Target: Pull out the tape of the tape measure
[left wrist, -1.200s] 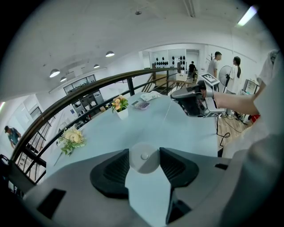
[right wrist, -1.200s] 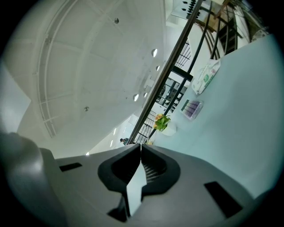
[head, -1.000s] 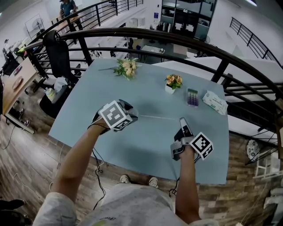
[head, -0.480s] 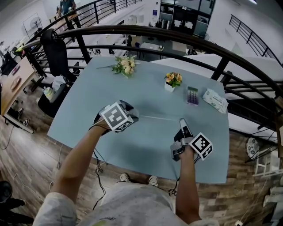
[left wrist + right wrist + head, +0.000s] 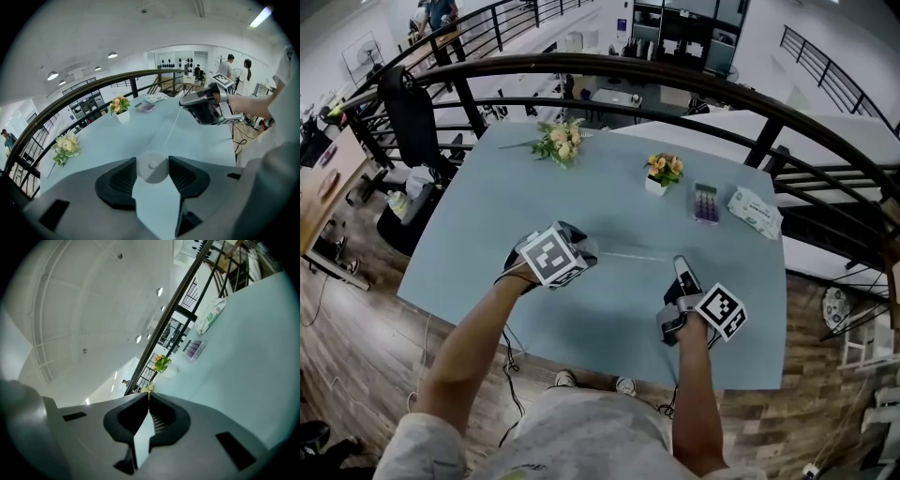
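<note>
Tape (image 5: 633,254) stretches in a thin straight line just above the table (image 5: 516,178), its long axis running left to right between the two grippers. The round tape measure (image 5: 152,168) is squeezed between the pads of the left gripper (image 5: 584,249), which tips steeply down from a bent forearm. The right gripper (image 5: 678,263), held nearly level, has its jaws pinched together on the tape's far end.

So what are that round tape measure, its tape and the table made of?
The tape measure looks like smooth, pale plastic: round case with a centre button. Its tape is a thin pale strip, stretched straight; fabric or steel, I cannot tell. The table top looks like matte light blue laminate or paint: even colour, no grain.
</note>
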